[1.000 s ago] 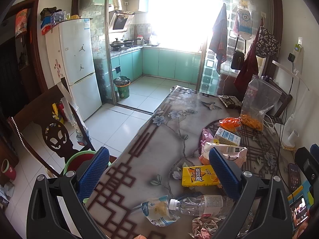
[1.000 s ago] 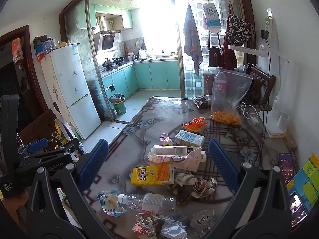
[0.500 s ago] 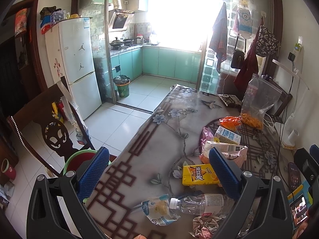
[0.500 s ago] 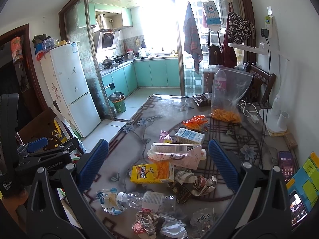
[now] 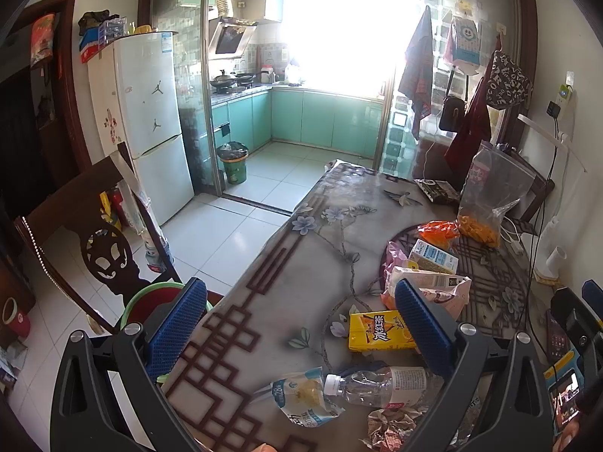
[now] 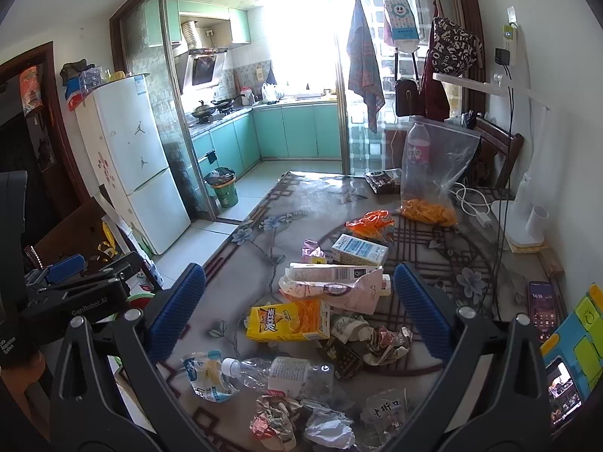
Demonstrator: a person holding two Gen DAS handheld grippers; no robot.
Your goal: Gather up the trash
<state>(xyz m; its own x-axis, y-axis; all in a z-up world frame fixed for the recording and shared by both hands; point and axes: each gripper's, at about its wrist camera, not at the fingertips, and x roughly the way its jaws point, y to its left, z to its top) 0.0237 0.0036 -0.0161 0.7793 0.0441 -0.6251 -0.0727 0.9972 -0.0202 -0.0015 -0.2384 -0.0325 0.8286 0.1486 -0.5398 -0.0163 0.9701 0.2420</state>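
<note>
White fridge, teal kitchen cabinets, bright window, tiled floor

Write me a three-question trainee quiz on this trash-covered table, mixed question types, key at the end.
1. True or false: the right gripper is shut on the yellow drink carton.
2. Multiple choice: the clear plastic bottle is A) upright with no cap, B) lying on its side with a white cap on, C) inside the clear zip bag.
3. Fill in: the phone with the lit screen lies near the table's ____ edge in the right wrist view.

Key
1. False: both grippers are open and hold nothing; the left gripper too.
2. B
3. right
</note>
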